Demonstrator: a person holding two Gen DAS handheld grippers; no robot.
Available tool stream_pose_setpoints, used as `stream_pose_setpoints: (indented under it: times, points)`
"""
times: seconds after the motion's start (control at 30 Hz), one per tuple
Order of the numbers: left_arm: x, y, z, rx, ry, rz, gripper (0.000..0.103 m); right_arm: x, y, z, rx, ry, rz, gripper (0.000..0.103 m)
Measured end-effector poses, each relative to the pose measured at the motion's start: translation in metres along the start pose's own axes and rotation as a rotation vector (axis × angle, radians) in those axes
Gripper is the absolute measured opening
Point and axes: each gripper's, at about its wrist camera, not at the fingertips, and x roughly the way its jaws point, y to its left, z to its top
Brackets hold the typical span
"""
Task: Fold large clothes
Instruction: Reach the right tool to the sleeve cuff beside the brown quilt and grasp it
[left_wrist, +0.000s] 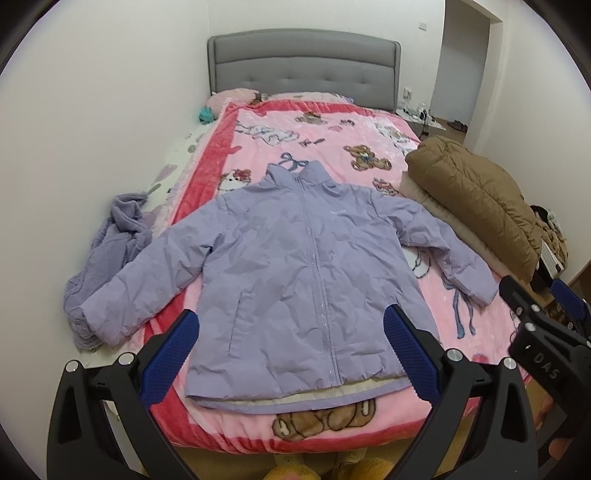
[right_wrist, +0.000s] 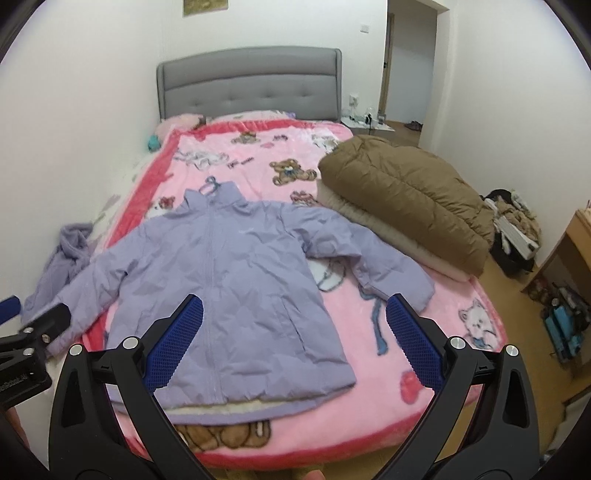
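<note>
A lilac zip-up jacket (left_wrist: 288, 273) lies flat and face up on the pink bear blanket (left_wrist: 332, 140), sleeves spread, collar toward the headboard. It also shows in the right wrist view (right_wrist: 221, 280). My left gripper (left_wrist: 291, 332) is open and empty, held above the jacket's hem at the foot of the bed. My right gripper (right_wrist: 295, 317) is open and empty, above the jacket's right hem and the blanket (right_wrist: 406, 332). Each gripper shows at the edge of the other's view.
A folded brown puffer coat (left_wrist: 476, 195) on a cream one lies at the bed's right edge (right_wrist: 402, 192). A lilac knitted garment (left_wrist: 107, 247) lies crumpled at the left edge. Grey headboard (left_wrist: 303, 74) at the far end. Wooden furniture and clutter (right_wrist: 561, 288) stand right.
</note>
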Motion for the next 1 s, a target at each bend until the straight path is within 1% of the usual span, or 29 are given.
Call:
stream_pose_setpoints:
  times: [0.03, 0.1, 0.13, 0.23, 0.3, 0.4, 0.43, 0.47, 0.53, 0.57, 0.63, 0.67, 0.7, 0.73, 0.8, 0.83, 0.87, 0.93, 0.97, 1.0]
  points:
    - [0.004, -0.002, 0.001, 0.006, 0.004, -0.01, 0.098, 0.004, -0.002, 0.0, 0.005, 0.003, -0.001, 0.095]
    - [0.012, -0.009, 0.002, 0.035, -0.011, -0.042, 0.098, 0.017, -0.011, 0.002, 0.029, 0.031, -0.036, 0.095]
    - [0.017, -0.014, 0.002, 0.056, -0.017, -0.054, 0.098, 0.022, -0.015, 0.002, 0.043, 0.04, -0.028, 0.095]
    - [0.033, -0.036, 0.005, 0.134, -0.004, -0.055, 0.098, 0.042, -0.04, -0.001, 0.137, 0.084, 0.019, 0.095]
    - [0.044, -0.054, 0.008, 0.178, 0.013, -0.061, 0.098, 0.062, -0.067, -0.003, 0.223, 0.122, 0.058, 0.095]
    - [0.062, -0.082, 0.015, 0.203, 0.046, -0.077, 0.098, 0.098, -0.105, -0.008, 0.332, 0.205, 0.124, 0.095]
    - [0.069, -0.093, 0.018, 0.21, 0.058, -0.078, 0.098, 0.107, -0.116, -0.011, 0.357, 0.216, 0.122, 0.095]
    - [0.074, -0.1, 0.02, 0.214, 0.062, -0.08, 0.098, 0.125, -0.136, -0.014, 0.396, 0.232, 0.12, 0.095]
    - [0.09, -0.124, 0.026, 0.226, 0.063, -0.057, 0.098, 0.154, -0.166, -0.018, 0.462, 0.263, 0.133, 0.095]
    - [0.099, -0.138, 0.03, 0.235, 0.073, -0.044, 0.098, 0.166, -0.178, -0.02, 0.491, 0.274, 0.146, 0.095]
    - [0.111, -0.157, 0.035, 0.24, 0.082, -0.045, 0.098, 0.193, -0.21, -0.024, 0.567, 0.28, 0.177, 0.093]
    - [0.12, -0.17, 0.038, 0.237, 0.085, -0.044, 0.098, 0.213, -0.233, -0.029, 0.618, 0.272, 0.185, 0.091]
    - [0.127, -0.178, 0.04, 0.234, 0.089, -0.048, 0.098, 0.226, -0.246, -0.032, 0.647, 0.274, 0.177, 0.09]
    - [0.135, -0.188, 0.041, 0.232, 0.098, -0.054, 0.098, 0.239, -0.257, -0.035, 0.672, 0.277, 0.176, 0.085]
    - [0.154, -0.207, 0.041, 0.238, 0.125, -0.062, 0.098, 0.272, -0.287, -0.051, 0.755, 0.281, 0.169, 0.074]
    - [0.162, -0.214, 0.04, 0.244, 0.137, -0.06, 0.098, 0.284, -0.296, -0.058, 0.792, 0.284, 0.169, 0.074]
    - [0.173, -0.222, 0.038, 0.254, 0.155, -0.056, 0.098, 0.302, -0.312, -0.074, 0.87, 0.287, 0.163, 0.074]
    - [0.191, -0.234, 0.034, 0.269, 0.185, -0.056, 0.098, 0.323, -0.331, -0.099, 0.98, 0.299, 0.138, 0.074]
    - [0.2, -0.239, 0.031, 0.274, 0.201, -0.06, 0.098, 0.328, -0.336, -0.108, 1.02, 0.298, 0.122, 0.074]
    - [0.207, -0.243, 0.028, 0.279, 0.212, -0.066, 0.098, 0.333, -0.341, -0.121, 1.076, 0.279, 0.109, 0.074]
